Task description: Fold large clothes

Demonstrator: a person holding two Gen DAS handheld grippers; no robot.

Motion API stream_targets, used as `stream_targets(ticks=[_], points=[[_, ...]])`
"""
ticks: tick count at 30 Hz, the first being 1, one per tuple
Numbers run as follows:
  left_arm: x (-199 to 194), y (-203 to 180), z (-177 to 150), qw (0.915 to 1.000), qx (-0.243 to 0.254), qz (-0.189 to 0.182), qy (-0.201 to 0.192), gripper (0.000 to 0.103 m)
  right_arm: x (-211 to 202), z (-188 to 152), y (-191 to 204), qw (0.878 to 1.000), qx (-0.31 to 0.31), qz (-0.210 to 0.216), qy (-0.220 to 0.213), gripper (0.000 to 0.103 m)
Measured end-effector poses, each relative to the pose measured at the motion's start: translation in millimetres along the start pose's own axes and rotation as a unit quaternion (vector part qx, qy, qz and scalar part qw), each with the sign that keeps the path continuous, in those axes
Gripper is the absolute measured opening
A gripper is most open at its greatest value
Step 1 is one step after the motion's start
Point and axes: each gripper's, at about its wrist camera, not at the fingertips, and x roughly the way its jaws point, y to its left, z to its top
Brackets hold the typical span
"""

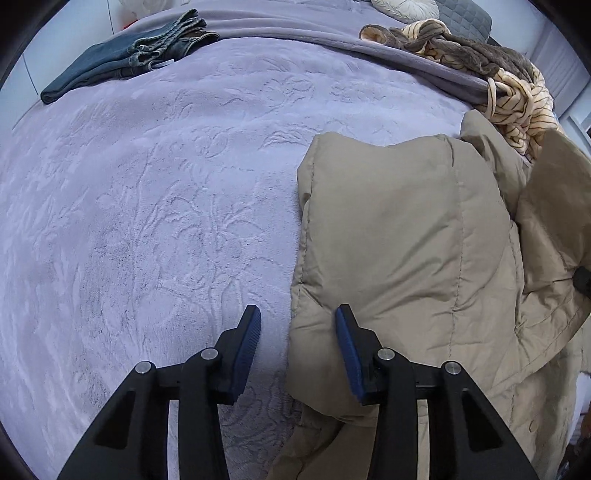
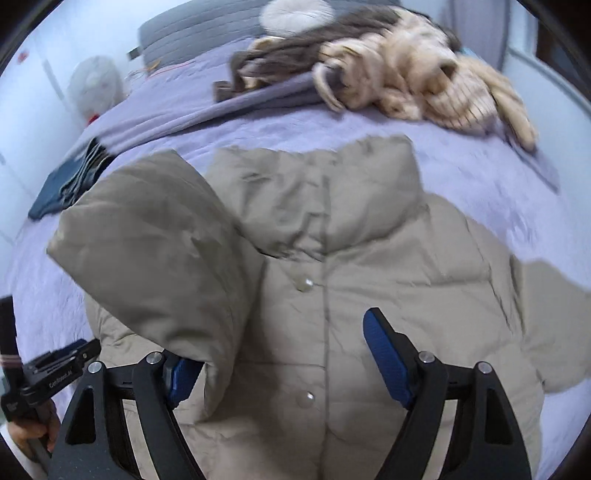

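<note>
A beige puffer jacket (image 2: pixel 369 280) lies front up on the purple bedspread (image 1: pixel 147 221), its snaps closed. One sleeve (image 2: pixel 159 251) is folded across its front. My right gripper (image 2: pixel 284 365) hovers over the jacket's chest and is open. The sleeve's end lies between the jaws and hides part of the left pad; the right pad stands clear of the fabric. My left gripper (image 1: pixel 298 328) is open at the jacket (image 1: pixel 406 240) edge, with one finger over the bedspread and the other over the beige fabric. A strip of the jacket's edge lies loose between its jaws.
Folded jeans (image 1: pixel 122 55) lie at the bed's far left. A pile of striped beige and brown clothing (image 1: pixel 480 70) sits at the far right, next to grey pillows (image 2: pixel 199 29). A hand (image 2: pixel 22 435) holds the other device at the lower left edge of the right wrist view.
</note>
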Motion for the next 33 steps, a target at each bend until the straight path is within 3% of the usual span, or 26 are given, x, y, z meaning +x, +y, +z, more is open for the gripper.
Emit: stream_targets(ticks=[2, 5, 9, 11, 12, 14, 16, 17, 21, 23, 27, 30, 33], points=[[-1, -5, 4, 0.9999, 0.01, 0.007, 0.001, 0.045, 16, -8, -43, 0.994, 0.091, 0.049, 0.042, 0.008], [-12, -10, 15, 0.9996, 0.019, 0.015, -0.011, 0.045, 35, -31, -86, 0.97, 0.202, 0.098, 0.089, 0.008], [-35, -24, 34, 0.9978, 0.035, -0.002, -0.056, 0.045, 38, -40, -98, 0.96, 0.216, 0.135, 0.114, 0.012], [-32, -35, 44, 0.9969, 0.054, 0.006, -0.057, 0.045, 32, -38, -103, 0.963, 0.21, 0.113, 0.125, 0.042], [-28, -39, 46, 0.9966, 0.06, 0.014, -0.056, 0.045, 26, -36, -105, 0.966, 0.207, 0.097, 0.12, 0.044], [-17, -42, 47, 0.9971, 0.058, 0.022, -0.044, 0.045, 1, -31, -110, 0.977, 0.193, 0.042, 0.077, 0.044], [-6, -39, 41, 0.9982, 0.047, 0.022, -0.029, 0.045, -19, -27, -109, 0.984, 0.172, 0.024, 0.032, 0.042], [0, -40, 39, 0.9983, 0.045, 0.026, -0.026, 0.045, -23, -24, -104, 0.988, 0.152, 0.029, 0.021, 0.034], [16, -47, 34, 0.9975, 0.05, 0.047, -0.018, 0.047, 4, -15, -72, 0.996, 0.063, 0.04, 0.055, 0.021], [22, -45, 34, 0.9971, 0.044, 0.061, -0.014, 0.063, 35, -19, -69, 0.995, 0.044, 0.016, 0.093, 0.016], [20, -32, 36, 0.9985, 0.019, 0.051, 0.0, 0.069, 42, -22, -86, 0.991, 0.084, 0.02, 0.106, 0.012], [4, -32, 35, 0.9971, 0.031, 0.07, -0.002, 0.069, 25, -27, -107, 0.988, 0.115, 0.013, 0.106, 0.019], [-23, -39, 28, 0.9964, 0.046, 0.069, -0.02, 0.069, 6, -39, -134, 0.978, 0.171, 0.058, 0.109, 0.022]])
